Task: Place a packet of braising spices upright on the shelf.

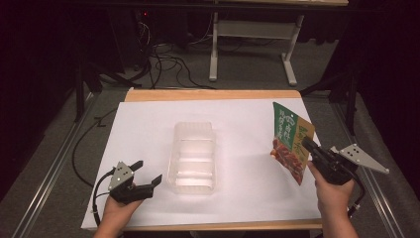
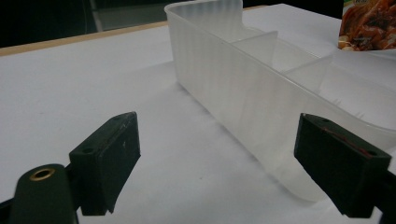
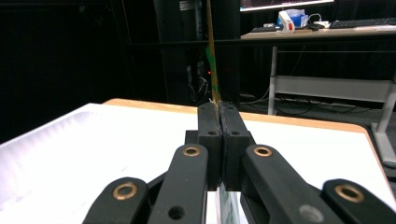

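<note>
High view: my left tongs (image 1: 148,172) sit at lower left of the frame, just above the white tabletop (image 1: 143,129), jaws spread wide and nothing between them, tips aimed right toward the clear plastic tray (image 1: 193,156). The tray lies at frame centre, long side running up-down, with dividers inside; its compartments look bare. My left hand (image 1: 116,210) comes in from the bottom edge. At lower right my right tongs (image 1: 308,145) are clamped on a snack packet (image 1: 289,141), green on top, food photo lower down, held upright and tilted, raised off the tabletop, well apart from the tray. My right hand (image 1: 333,196) grips the handle; the grey plate (image 1: 359,157) sticks out to the right. A desk frame (image 1: 252,29) and cables (image 1: 168,62) are on the floor at the top of the frame.

Left gripper view: my two black jaws rise at lower left and lower right, gap wide. The tray (image 2: 252,93) runs from upper centre down to the right jaw; its near corner is just beside that jaw, contact unclear. Packet corner (image 2: 369,25) at upper right.

Right gripper view: jaws pressed together at centre, thin packet edge (image 3: 211,56) pinched between them and rising straight up. White tabletop (image 3: 93,149) below, a far desk (image 3: 322,32) with a keyboard at upper right.
</note>
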